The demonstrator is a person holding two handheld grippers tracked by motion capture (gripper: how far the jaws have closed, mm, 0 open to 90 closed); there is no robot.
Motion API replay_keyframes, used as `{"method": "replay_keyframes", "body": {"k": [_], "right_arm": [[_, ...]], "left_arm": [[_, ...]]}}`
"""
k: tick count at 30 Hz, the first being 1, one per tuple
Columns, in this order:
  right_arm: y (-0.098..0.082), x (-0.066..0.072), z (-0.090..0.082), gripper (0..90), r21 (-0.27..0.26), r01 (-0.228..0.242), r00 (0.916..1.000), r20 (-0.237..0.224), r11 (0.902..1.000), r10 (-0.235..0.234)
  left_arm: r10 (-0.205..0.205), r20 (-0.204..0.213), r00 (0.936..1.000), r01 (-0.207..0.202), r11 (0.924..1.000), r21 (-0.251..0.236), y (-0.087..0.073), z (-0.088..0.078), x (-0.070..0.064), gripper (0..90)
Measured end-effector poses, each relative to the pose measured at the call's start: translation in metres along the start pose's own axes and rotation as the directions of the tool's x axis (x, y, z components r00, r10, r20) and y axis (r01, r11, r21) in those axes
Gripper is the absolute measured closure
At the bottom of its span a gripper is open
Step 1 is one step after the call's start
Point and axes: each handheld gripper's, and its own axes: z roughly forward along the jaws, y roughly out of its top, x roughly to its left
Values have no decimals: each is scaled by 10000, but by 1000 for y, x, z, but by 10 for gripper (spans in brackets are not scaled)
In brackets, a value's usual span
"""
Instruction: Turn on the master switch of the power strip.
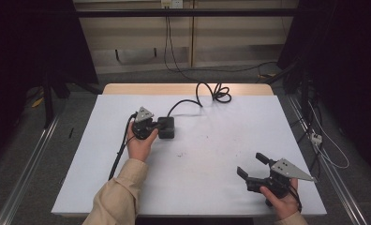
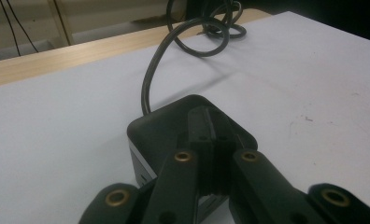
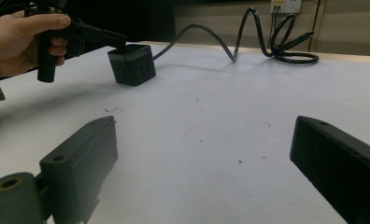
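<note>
— What step is this?

— By my reading, an early one: the left hand-held gripper [image 1: 156,125] has its jaws pressed together, tips resting on top of the black socket cube [image 1: 166,127], seemingly pinning or nudging it, not gripping it. From the left gripper view the two jaws meet with no gap and nothing between them.

— Where does the cube sit?

— On the white worktop [image 1: 211,187], left of centre and towards the far half, flat on its base.

— And the other hand?

— The right hand-held gripper [image 1: 253,168] is near the front right corner, well apart from the cube, jaws spread wide and holding nothing.

— Which way does the cube point?

— It is nearly as wide as long, so there is hardly a long axis. The right gripper view shows an outlet face [image 3: 135,70] turned towards the person's side. Its cable [image 1: 186,101] leaves the far side and runs away and to the right to a coil [image 1: 217,92] at the far edge.

— What does the next move call for?

— Probably opening the left jaws to straddle the cube's sides, or pushing gently, minding the stiff cable's pull.
</note>
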Motion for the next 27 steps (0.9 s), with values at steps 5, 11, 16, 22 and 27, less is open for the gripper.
{"method": "replay_keyframes", "body": {"k": [5, 11, 16, 22, 27], "right_arm": [[0, -1, 0, 71, 4, -13, 10000, 16, 10000, 13], [1, -1, 0, 71, -37, 3, 10000, 24, 10000, -3], [1, 0, 0, 71, -55, 5, 10000, -3, 10000, -5], [1, 0, -1, 71, -79, 17, 10000, 5, 10000, -17], [1, 0, -1, 71, -73, 17, 10000, 18, 10000, -17]], "left_arm": [[7, 5, 10000, -7, 10000, 0, 0, 0, 0, 900], [52, -71, 10000, -52, 10000, 53, 0, 0, -1, 900], [127, -129, 9998, -126, 9999, 62, 0, 0, -2, 900], [45, -162, 9999, -44, 10000, 67, 1, 0, -2, 900], [-17, -139, 9999, 18, 10000, 81, 1, 0, -2, 900]]}}
